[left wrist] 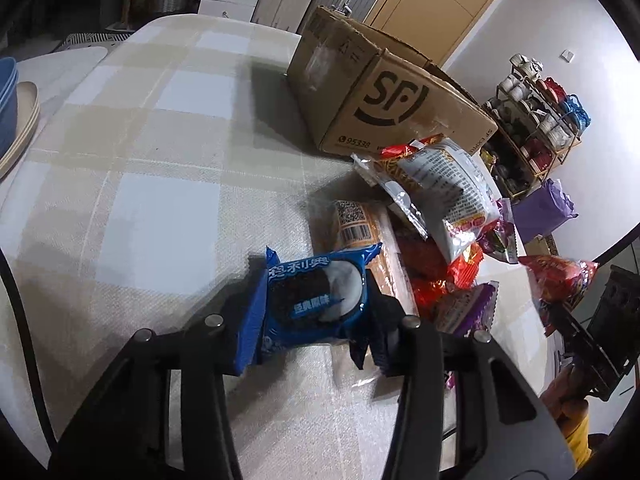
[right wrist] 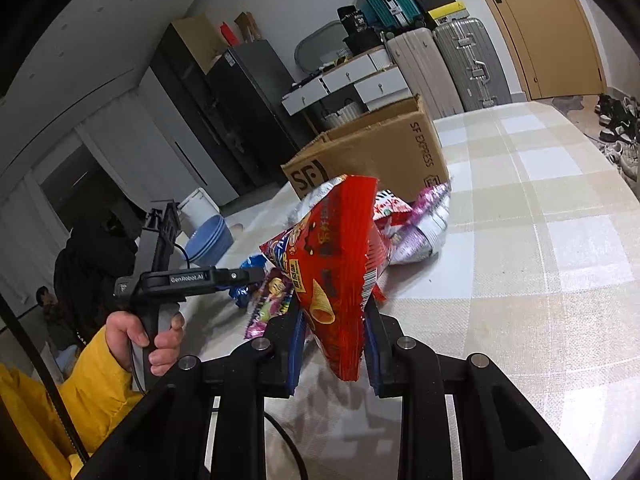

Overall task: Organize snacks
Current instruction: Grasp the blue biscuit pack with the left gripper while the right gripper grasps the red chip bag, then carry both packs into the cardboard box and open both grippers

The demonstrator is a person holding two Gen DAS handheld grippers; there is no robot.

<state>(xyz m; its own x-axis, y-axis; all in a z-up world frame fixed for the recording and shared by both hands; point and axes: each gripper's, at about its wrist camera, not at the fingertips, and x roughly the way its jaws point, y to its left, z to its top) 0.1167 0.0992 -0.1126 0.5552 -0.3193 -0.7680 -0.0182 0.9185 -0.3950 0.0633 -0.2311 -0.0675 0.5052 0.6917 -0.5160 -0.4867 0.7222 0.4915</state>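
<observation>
My left gripper (left wrist: 316, 316) is shut on a blue Oreo pack (left wrist: 316, 300) and holds it just above the checked tablecloth. My right gripper (right wrist: 332, 336) is shut on a red cone-snack bag (right wrist: 340, 272), lifted above the table. This red bag also shows at the right of the left wrist view (left wrist: 560, 280). A pile of snack packets (left wrist: 436, 216) lies in front of an open cardboard SF box (left wrist: 384, 96). The box (right wrist: 380, 152) and the pile (right wrist: 416, 224) also show behind the red bag. The left gripper (right wrist: 244, 276) appears left of the pile.
Stacked blue bowls and beige plates (left wrist: 16, 112) sit at the table's left edge; the bowls (right wrist: 208, 240) also show in the right wrist view. A shelf of cups and spools (left wrist: 532, 120) stands past the table. Suitcases (right wrist: 448, 64) and a door are behind.
</observation>
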